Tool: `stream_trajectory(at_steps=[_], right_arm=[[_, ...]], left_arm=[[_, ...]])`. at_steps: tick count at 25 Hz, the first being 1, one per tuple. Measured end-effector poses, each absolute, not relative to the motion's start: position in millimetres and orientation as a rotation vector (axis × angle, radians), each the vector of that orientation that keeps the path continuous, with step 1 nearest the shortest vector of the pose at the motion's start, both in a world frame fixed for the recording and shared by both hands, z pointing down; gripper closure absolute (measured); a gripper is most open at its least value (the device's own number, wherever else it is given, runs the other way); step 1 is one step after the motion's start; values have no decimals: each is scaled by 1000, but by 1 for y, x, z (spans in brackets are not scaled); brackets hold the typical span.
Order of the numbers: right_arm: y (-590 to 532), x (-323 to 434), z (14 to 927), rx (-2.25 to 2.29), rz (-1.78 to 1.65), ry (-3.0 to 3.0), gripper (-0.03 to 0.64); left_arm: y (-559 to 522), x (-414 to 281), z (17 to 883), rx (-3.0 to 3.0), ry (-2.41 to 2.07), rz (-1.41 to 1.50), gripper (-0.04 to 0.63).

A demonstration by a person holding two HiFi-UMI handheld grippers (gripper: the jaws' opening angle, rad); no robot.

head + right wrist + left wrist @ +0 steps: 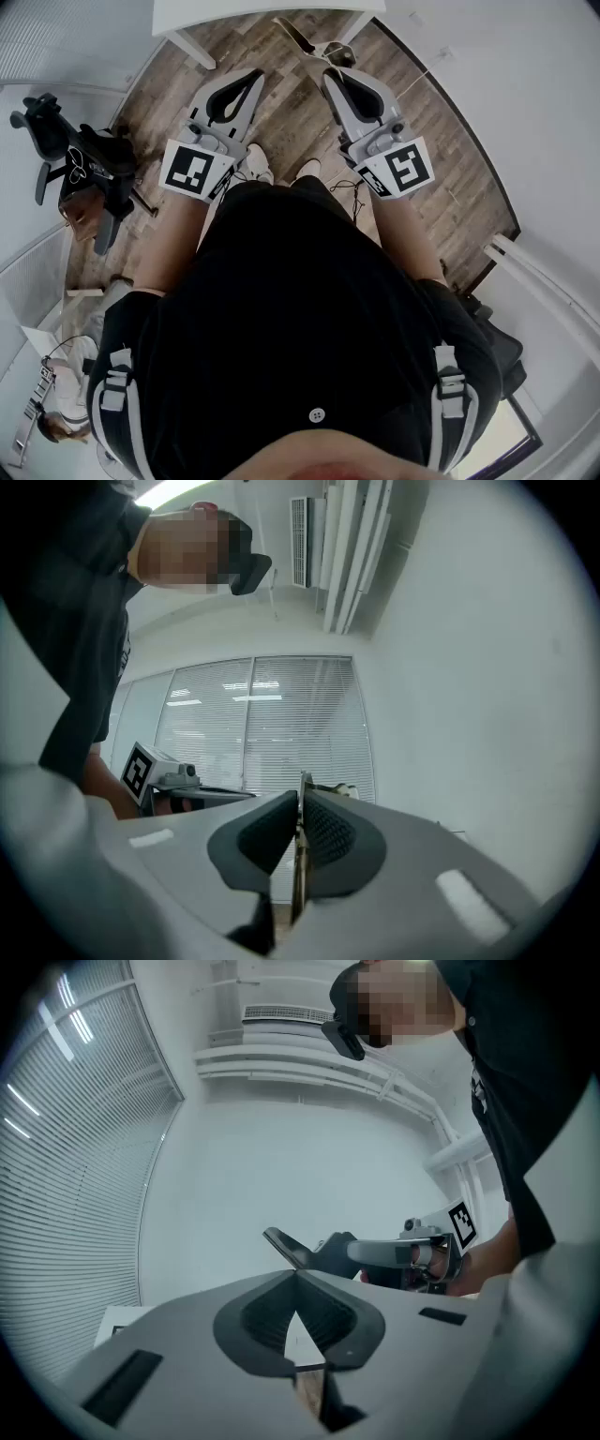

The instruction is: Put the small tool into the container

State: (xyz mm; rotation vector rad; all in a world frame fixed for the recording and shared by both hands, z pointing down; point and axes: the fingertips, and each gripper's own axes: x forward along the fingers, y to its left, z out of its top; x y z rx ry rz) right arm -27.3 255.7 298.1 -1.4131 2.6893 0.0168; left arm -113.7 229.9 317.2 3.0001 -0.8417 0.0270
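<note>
The small tool (302, 37) sat pinched in your right gripper (330, 73), sticking out past the jaw tips. From the head view it looked like a thin, pale tan piece with two slim arms spreading apart and a small rounded part beside them. What kind of tool it was could not be made out. In the right gripper view the small tool (299, 855) showed edge-on as a narrow, flat strip standing upright. The right gripper (300, 796) had its dark, ribbed pads (328, 832) pressed in on it from both sides, leaving only a sliver of a gap.

Your left gripper (255, 75) held nothing. In its own view the left gripper (296, 1274) had its jaw tips touching, with a small triangular opening below them between the textured black pads (267, 1321). Both grippers had smooth, light grey, wedge-shaped bodies, and each carried a white cube with black square markers.

You held the two grippers side by side in front of your waist, apart from each other and angled away from your body. Below them lay a floor (281, 112) of brown wood-grain planks, with your white shoes (258, 164) on it. A white table (187, 23) stood at the far edge, and a black stand (89, 169) stood to your left. You wore a black shirt (300, 309). Pale horizontal blinds (262, 714) covered the window behind.
</note>
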Motion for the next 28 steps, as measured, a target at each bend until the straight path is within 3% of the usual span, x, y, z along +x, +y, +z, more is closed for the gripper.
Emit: stream_trajectory(at_steps=[28], right_arm=[[285,-4,302,-1327,-67,2700,591]], left_arm=[[266,-89,319,3003,-871,37,589]])
